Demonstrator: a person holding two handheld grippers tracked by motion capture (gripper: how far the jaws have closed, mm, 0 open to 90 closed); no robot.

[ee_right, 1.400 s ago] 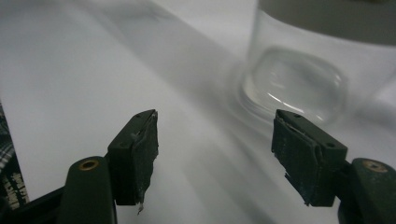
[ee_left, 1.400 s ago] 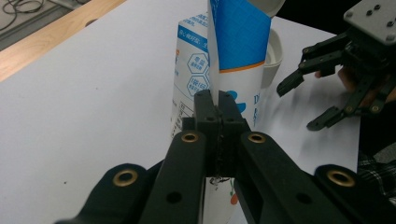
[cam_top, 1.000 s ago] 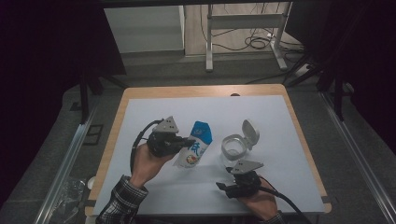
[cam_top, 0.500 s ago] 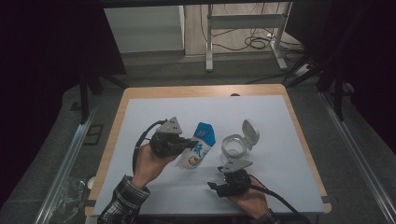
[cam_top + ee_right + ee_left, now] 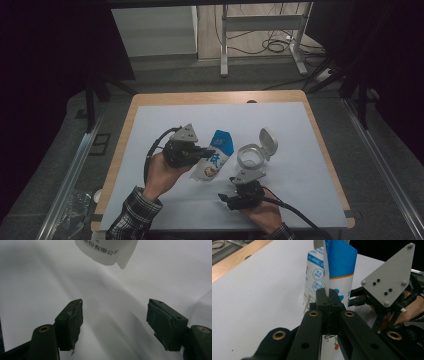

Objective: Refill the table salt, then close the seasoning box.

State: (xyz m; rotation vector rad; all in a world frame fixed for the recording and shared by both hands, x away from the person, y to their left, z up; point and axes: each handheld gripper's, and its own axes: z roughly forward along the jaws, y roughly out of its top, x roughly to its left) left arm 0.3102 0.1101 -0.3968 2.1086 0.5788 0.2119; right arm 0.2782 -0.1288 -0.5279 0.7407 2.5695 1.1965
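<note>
White sheeting covers the table point(image 5: 165, 115), with bare wood showing along its far and left edges. Near the middle, a little toward the near edge, a blue-and-white pouch point(image 5: 216, 159) is held off the sheet by the left gripper point(image 5: 204, 151). In the left gripper view the black jaws are clenched together on the pouch's point(image 5: 337, 277) thin side seam, the pouch standing upright beyond them. Just right of the pouch, a clear round container point(image 5: 251, 156) sits on the sheet with its hinged lid point(image 5: 268, 141) flipped up toward the far right. Closer to the near edge, below the container, the right gripper point(image 5: 225, 196) is released. Its jaws stand wide apart in the right gripper view with nothing between them, only the white sheet, and the pouch's printed bottom end point(image 5: 107, 251) hangs beyond the tips.
</note>
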